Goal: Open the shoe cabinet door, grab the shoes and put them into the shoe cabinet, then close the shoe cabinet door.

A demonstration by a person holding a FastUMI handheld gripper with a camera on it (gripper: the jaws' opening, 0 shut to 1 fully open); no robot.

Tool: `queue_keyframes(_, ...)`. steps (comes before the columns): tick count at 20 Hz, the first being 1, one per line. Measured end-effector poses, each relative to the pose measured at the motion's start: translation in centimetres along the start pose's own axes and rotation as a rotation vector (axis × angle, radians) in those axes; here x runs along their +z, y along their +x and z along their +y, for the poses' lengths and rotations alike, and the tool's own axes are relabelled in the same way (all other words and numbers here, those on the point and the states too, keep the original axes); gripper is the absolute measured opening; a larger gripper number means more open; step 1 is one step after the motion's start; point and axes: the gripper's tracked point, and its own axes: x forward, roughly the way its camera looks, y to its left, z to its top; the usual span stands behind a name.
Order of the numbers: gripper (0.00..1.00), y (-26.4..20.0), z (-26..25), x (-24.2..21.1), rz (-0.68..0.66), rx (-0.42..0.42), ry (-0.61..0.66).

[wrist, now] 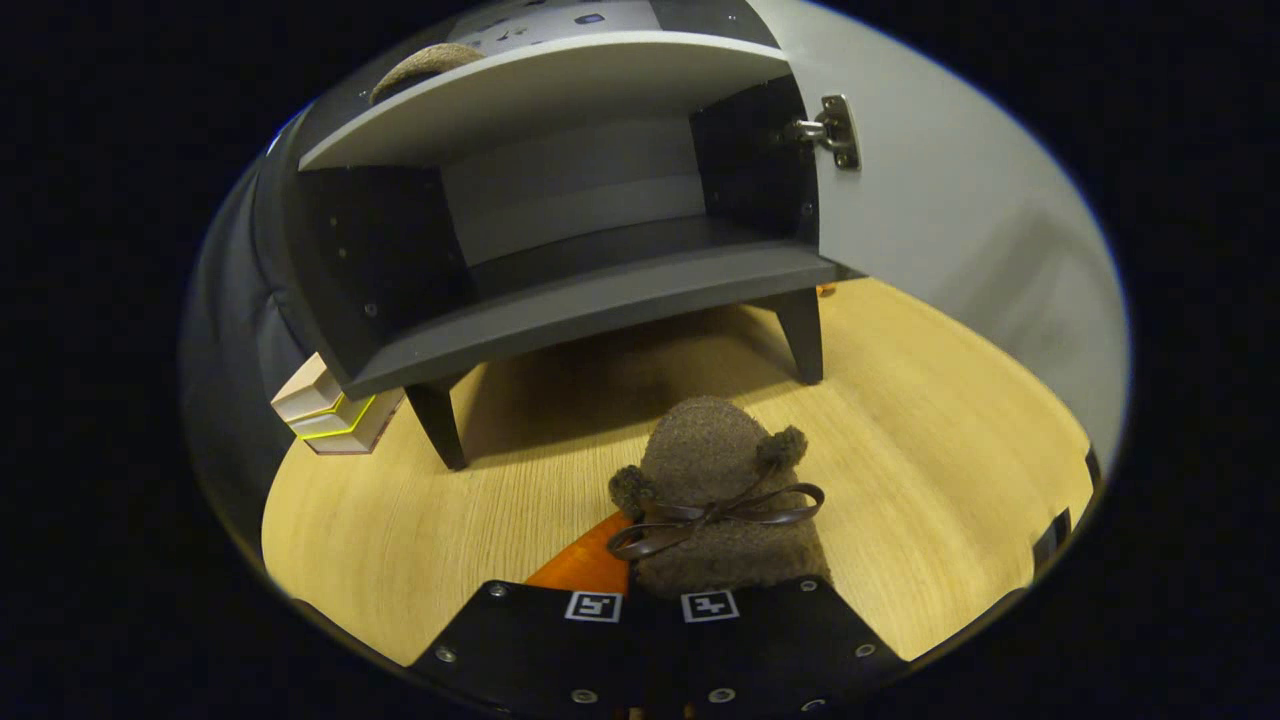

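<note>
Carrying the brown slipper (722, 490) toe-first toward the shoe cabinet (560, 250), jaws look clenched on its heel. Door (950, 220) is swung wide right, so the shelf's open; another slipper (425, 65) sits on top.

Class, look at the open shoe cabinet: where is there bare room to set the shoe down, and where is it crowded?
The cabinet shelf is bare between its side walls, door swung aside. Bare floor lies by the door. It is crowded at the gripper, where the brown shoe sits between its fingers.
</note>
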Motion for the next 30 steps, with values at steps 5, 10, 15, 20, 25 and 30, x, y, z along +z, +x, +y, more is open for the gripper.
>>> queue_keyframes(5, 0.08, -5.5, 0.9, 6.6, -0.047, 0.010, -0.054)
queue_keyframes(10, 0.08, -11.5, 2.9, 15.4, -0.137, -0.010, -0.067)
queue_keyframes(15, 0.08, -14.9, 5.2, 23.7, -0.268, -0.032, -0.105)
queue_keyframes(20, 0.07, -14.3, 7.0, 28.2, -0.293, -0.024, -0.107)
queue_keyframes(25, 0.08, -9.6, 7.1, 33.2, -0.292, -0.014, -0.129)
queue_keyframes(30, 0.07, -3.6, 7.7, 38.5, -0.286, 0.019, -0.143)
